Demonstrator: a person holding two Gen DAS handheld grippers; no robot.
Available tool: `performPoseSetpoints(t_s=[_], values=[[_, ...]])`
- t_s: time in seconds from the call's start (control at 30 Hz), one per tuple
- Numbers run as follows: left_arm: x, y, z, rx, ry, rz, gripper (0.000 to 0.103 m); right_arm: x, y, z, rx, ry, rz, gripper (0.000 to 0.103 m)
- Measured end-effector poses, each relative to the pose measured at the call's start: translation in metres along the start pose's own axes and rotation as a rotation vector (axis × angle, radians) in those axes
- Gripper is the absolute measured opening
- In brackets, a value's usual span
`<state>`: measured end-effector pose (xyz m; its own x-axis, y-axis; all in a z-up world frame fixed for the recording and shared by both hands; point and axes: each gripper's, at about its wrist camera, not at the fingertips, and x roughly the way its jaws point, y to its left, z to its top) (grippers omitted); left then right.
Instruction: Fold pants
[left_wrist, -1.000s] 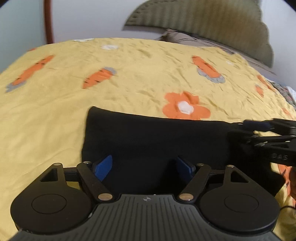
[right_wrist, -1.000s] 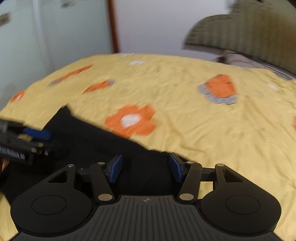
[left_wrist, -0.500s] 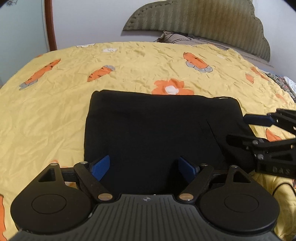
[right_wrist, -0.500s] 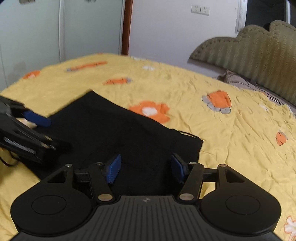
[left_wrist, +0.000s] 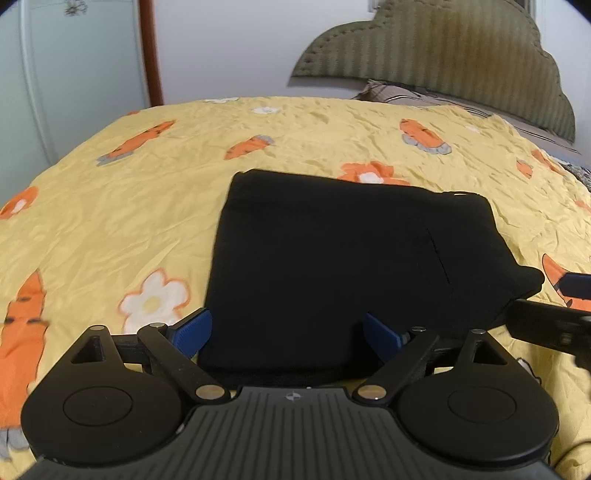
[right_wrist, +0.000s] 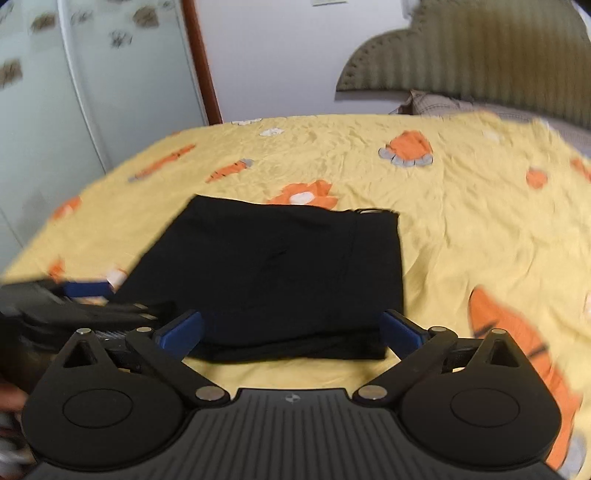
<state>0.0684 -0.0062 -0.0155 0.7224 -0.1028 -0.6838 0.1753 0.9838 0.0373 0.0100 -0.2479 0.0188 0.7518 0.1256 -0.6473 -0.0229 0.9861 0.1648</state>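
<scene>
- My left claw (left_wrist: 286, 334) hangs low over the bed, pointing toward the headboard (left_wrist: 443, 66), its body level across the bottom of the left wrist view.
- Its blue pads (left_wrist: 194, 328) are spread wide and grip nothing. The near edge of the pants (left_wrist: 332, 266) lies between and under them; I cannot tell whether a pad touches the cloth.
- My right claw (right_wrist: 290, 328) sits in the same level pose, also aimed toward the headboard (right_wrist: 480, 55). Its pads (right_wrist: 400, 328) are spread wider than the folded bundle and hold nothing.
- From the right wrist view, a strip of bare sheet (right_wrist: 280, 373) shows between the claw body and the near fold of the pants (right_wrist: 273, 273), so this claw is just short of the cloth.
- The two claws are side by side. The right one's fingertip pokes into the left wrist view at the right edge (left_wrist: 546, 325), near the pants' right corner. The left one appears blurred at the left edge of the right wrist view (right_wrist: 85, 302).
- The pants are black, folded into a flat, roughly rectangular stack, lying on the yellow sheet (left_wrist: 110, 221) with its carrot and flower print.
- Layered edges show at the near fold in the right wrist view. A waistband corner with a pale tag (right_wrist: 369, 211) sits at the far right.
- A pillow (left_wrist: 399, 90) lies below the headboard.
- The right wrist view is motion-blurred, worst at its edges.
</scene>
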Motion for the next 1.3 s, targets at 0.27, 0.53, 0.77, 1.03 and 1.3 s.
performPoseSetpoints(t_s=[0.27, 0.53, 0.77, 1.03, 1.3], values=[[-0.026, 0.011, -0.021, -0.053, -0.023, 0.038, 0.093, -0.018, 0.048, -0.020, -0.083, -0.049, -0.056, 0.103], [-0.035, 0.020, -0.038, -0.049, -0.009, 0.057, 0.094, -0.006, 0.058, -0.047, -0.026, -0.031, -0.110, 0.103], [-0.030, 0.015, -0.044, -0.009, 0.000, 0.075, 0.094, -0.001, 0.058, -0.056, -0.044, -0.028, -0.141, 0.103], [-0.023, 0.017, -0.051, -0.034, 0.009, 0.069, 0.095, 0.008, 0.048, -0.062, -0.039, -0.010, -0.158, 0.103], [-0.014, 0.015, -0.070, -0.060, -0.051, 0.079, 0.102, 0.021, 0.043, -0.066, -0.010, -0.023, -0.157, 0.103]])
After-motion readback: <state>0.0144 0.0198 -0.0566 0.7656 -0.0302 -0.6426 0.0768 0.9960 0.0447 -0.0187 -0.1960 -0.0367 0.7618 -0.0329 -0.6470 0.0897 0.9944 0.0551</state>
